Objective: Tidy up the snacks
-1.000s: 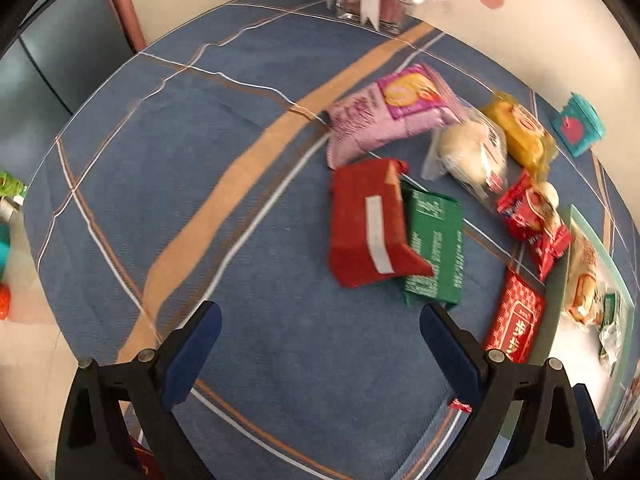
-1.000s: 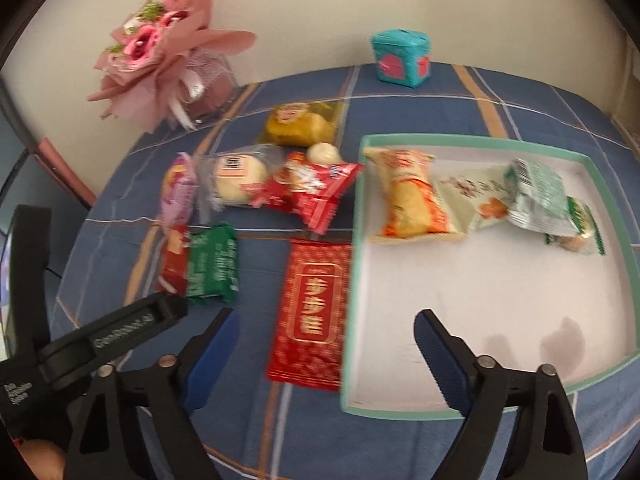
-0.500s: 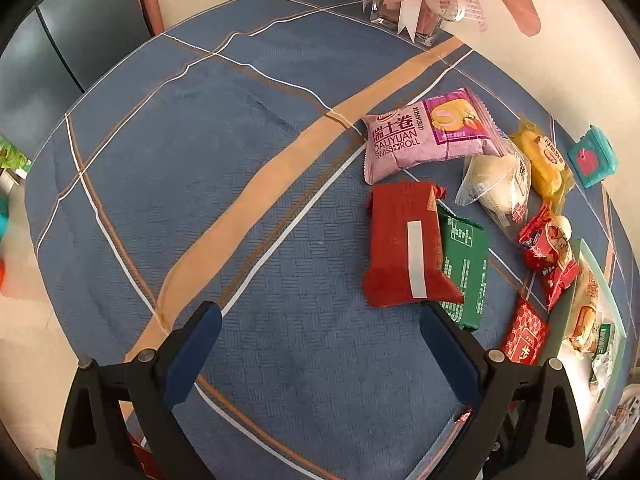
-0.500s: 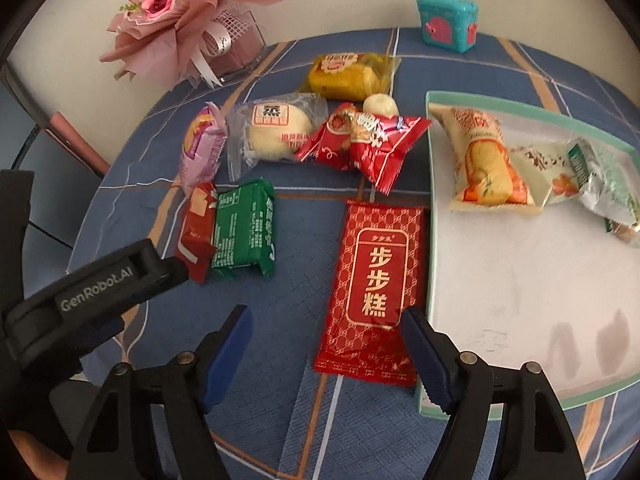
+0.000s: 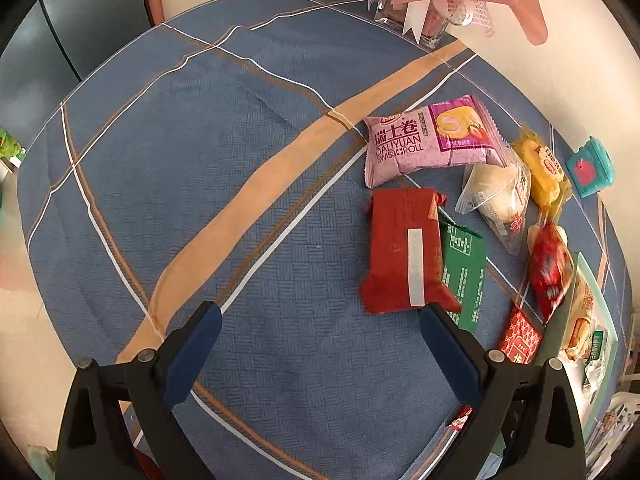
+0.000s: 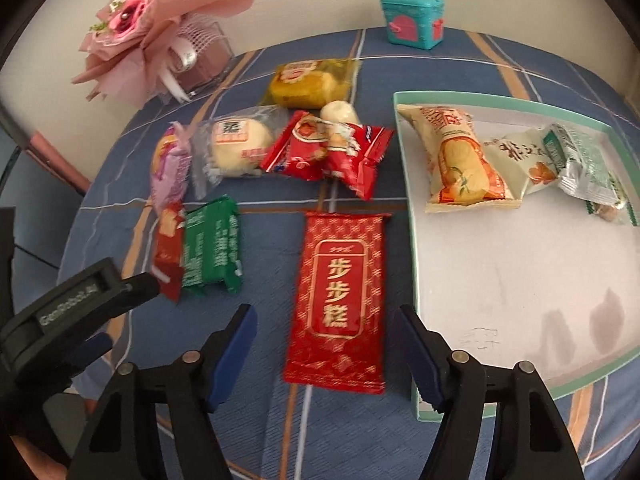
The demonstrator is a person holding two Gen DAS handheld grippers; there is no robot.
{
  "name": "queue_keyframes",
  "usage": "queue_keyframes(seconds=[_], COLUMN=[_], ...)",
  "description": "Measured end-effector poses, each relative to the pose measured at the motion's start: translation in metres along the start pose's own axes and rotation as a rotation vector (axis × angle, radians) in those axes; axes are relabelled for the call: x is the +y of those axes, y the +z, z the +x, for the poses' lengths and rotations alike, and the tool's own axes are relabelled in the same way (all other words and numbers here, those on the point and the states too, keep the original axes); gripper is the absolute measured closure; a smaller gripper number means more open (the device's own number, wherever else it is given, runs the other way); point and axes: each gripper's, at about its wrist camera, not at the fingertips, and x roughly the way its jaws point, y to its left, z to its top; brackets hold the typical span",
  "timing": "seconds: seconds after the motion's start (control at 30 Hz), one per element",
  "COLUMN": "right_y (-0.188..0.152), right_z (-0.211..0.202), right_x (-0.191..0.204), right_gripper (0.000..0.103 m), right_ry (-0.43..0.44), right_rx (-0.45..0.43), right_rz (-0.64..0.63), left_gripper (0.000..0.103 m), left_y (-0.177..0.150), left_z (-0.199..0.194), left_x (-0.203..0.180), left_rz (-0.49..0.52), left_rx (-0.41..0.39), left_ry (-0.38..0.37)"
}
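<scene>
Several wrapped snacks lie on a blue plaid tablecloth [image 5: 240, 160]. My right gripper [image 6: 326, 350] is open, its jaws on either side of the near end of a flat red packet with gold characters [image 6: 338, 300]. A green-rimmed white tray [image 6: 520, 280] to its right holds an orange-and-cream packet [image 6: 460, 160] and two pale green ones. My left gripper [image 5: 320, 340] is open and empty, just short of a dark red packet [image 5: 404, 252] that overlaps a green packet [image 5: 464, 272]. A pink Swiss roll packet [image 5: 432, 140] lies beyond.
A pink bouquet in a glass holder [image 6: 160, 40] stands at the back left. A small teal box [image 6: 414, 20] stands by the wall. A yellow cake packet [image 6: 308, 82], a white bun [image 6: 240, 148] and red packets [image 6: 332, 152] lie between them. The left gripper's body [image 6: 72, 304] shows at the right view's lower left.
My right gripper has moved left and down, from over the tray edge to astride the flat red packet. My left gripper has drawn back and turned left, so the snacks sit further right.
</scene>
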Motion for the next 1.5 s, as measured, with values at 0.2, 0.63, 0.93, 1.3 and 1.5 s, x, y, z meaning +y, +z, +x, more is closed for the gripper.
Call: queue_keyframes(seconds=[0.2, 0.63, 0.93, 1.3, 1.5], right_y=[0.004, 0.013, 0.011, 0.012, 0.006], right_z=[0.007, 0.023, 0.037, 0.058, 0.062], right_x=[0.012, 0.023, 0.024, 0.053, 0.068], right_gripper=[0.029, 0.029, 0.028, 0.029, 0.029], right_ry=[-0.084, -0.112, -0.103, -0.150, -0.200], right_rx=[-0.017, -0.001, 0.021, 0.022, 0.013], right_rz=[-0.035, -0.010, 0.006, -0.073, -0.128], left_gripper=[0.003, 0.003, 0.003, 0.003, 0.017], left_y=[0.009, 0.036, 0.041, 0.046, 0.048], left_z=[0.001, 0.007, 0.009, 0.024, 0.032], left_x=[0.006, 0.026, 0.007, -0.008, -0.015], left_rz=[-0.019, -0.082, -0.023, 0.052, 0.088], left_rx=[-0.003, -0.039, -0.049, -0.048, -0.033], left_ry=[-0.017, -0.066, -0.105, -0.073, -0.095])
